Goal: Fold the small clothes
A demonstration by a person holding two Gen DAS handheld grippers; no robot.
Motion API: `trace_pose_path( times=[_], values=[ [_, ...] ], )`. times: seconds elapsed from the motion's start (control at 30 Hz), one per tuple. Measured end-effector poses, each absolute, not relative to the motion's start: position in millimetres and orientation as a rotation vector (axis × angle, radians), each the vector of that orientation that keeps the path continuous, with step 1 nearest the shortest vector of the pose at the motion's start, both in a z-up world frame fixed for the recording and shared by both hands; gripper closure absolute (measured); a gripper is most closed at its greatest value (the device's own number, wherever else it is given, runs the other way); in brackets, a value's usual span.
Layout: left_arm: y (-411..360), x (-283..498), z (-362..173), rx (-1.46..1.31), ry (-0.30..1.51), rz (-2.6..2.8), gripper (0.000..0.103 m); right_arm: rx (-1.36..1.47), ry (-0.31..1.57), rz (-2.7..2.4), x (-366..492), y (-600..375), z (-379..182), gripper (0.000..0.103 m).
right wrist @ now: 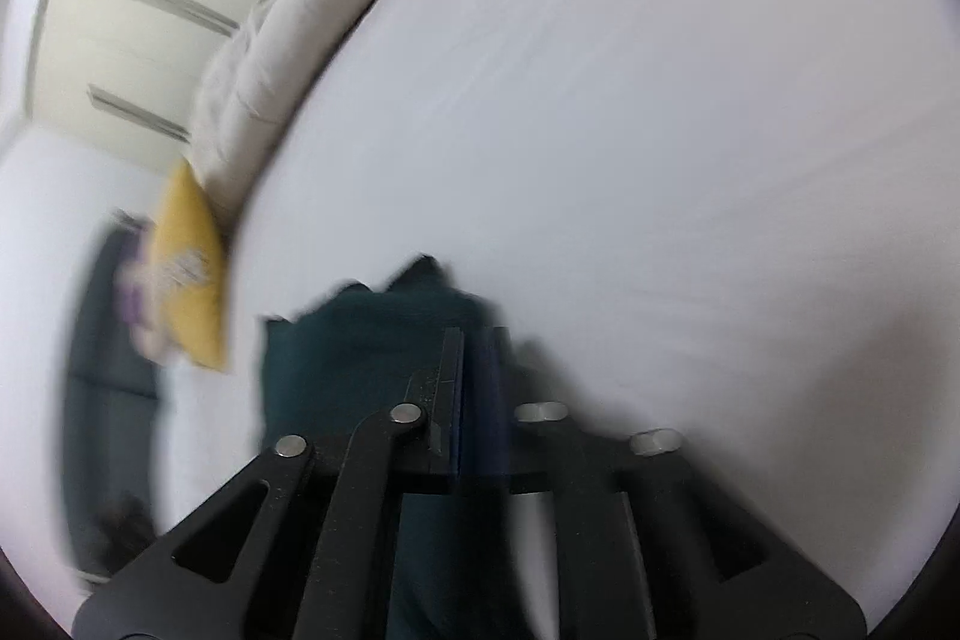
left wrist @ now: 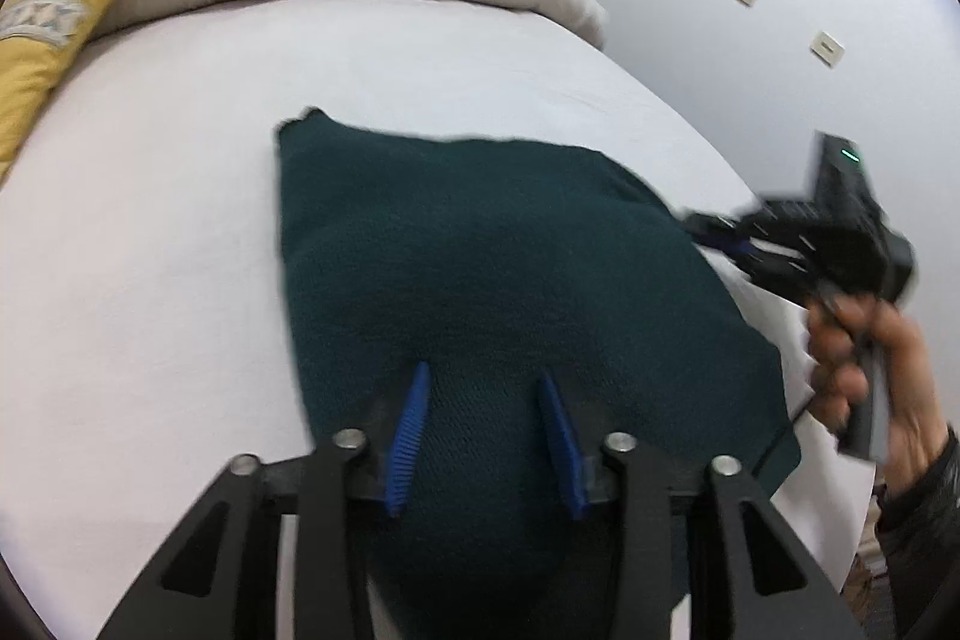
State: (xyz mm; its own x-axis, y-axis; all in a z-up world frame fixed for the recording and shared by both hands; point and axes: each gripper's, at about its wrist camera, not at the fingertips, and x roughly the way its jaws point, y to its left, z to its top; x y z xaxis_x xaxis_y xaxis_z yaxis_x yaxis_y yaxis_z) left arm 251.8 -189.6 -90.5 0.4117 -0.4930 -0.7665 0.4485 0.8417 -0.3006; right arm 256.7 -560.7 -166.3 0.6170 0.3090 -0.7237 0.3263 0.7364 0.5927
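Left gripper (left wrist: 486, 400) jaws gape over the green garment (left wrist: 480, 250); only its view shows right gripper (right wrist: 474, 346) pinching the edge

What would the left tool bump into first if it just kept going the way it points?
Most likely the dark green sweater: the left tool already hovers over it with its blue fingers apart. Beyond lies the white bed sheet, though depth is hard to judge.

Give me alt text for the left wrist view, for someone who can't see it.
A dark green knit garment lies on a white bed, the open left gripper over its near edge. The right gripper meets its right edge; a yellow pillow lies far left.
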Motion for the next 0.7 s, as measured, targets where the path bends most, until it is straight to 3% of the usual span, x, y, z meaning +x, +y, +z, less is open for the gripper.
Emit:
trace_pose_path(
  times=[0.2,0.37,0.57,0.7],
  values=[
    [-195,247,-61,-0.01,0.896,-0.564,0.066,0.712,0.9,0.308,209,-510,-128,0.09],
    [-206,246,-107,0.038,0.958,-0.554,0.063,0.648,1.049,0.297,203,-487,-167,0.092],
    [-200,240,-108,0.021,0.936,-0.561,0.063,0.733,0.993,0.317,167,-505,-190,0.102],
    [-184,227,-100,0.005,0.937,-0.579,0.064,0.715,0.996,0.28,139,-512,-192,0.102]
  ],
)
